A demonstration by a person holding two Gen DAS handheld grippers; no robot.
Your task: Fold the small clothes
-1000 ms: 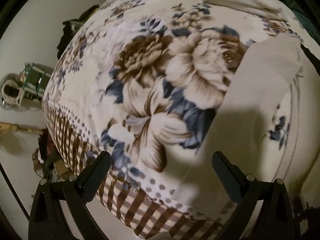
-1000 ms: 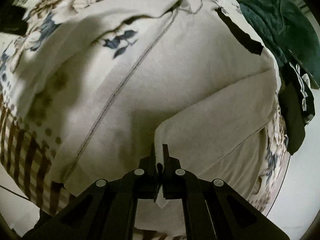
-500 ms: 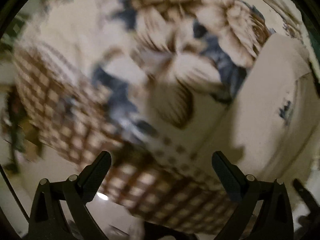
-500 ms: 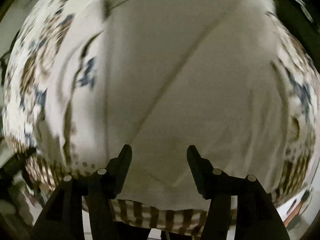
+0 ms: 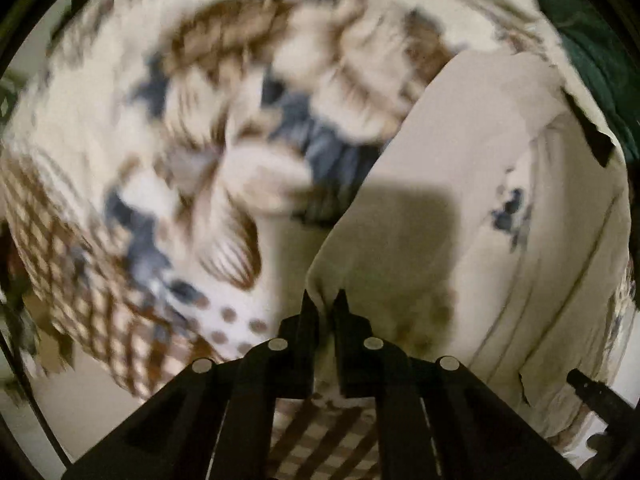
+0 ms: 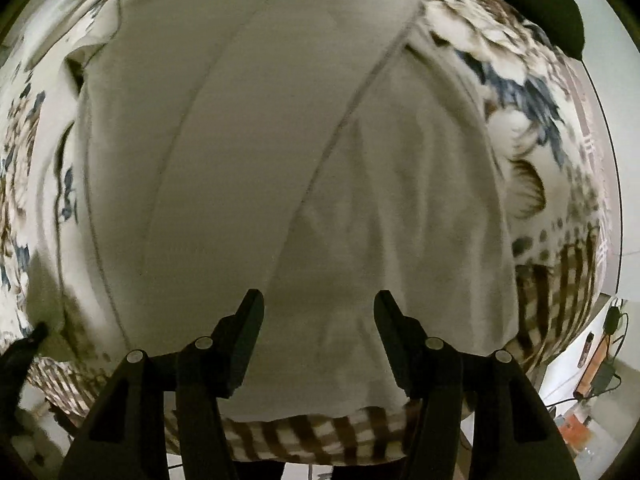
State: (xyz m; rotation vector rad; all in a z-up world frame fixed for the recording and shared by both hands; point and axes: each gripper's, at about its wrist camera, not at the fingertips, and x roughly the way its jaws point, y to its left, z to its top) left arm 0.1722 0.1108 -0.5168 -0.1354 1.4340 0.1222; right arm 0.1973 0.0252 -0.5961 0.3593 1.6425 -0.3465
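We see a bed covered by a floral blanket (image 5: 224,128), cream with brown and blue blooms and a brown checked border (image 6: 304,436) along its near edge. A cream garment (image 6: 280,160) lies spread flat directly on the blanket. At the far right edge in the left wrist view, a dark green cloth (image 5: 588,40) lies beside it.

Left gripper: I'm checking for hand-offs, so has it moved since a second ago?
Yes. The left gripper has moved right off the floral blanket to the cream garment and shut on its edge.
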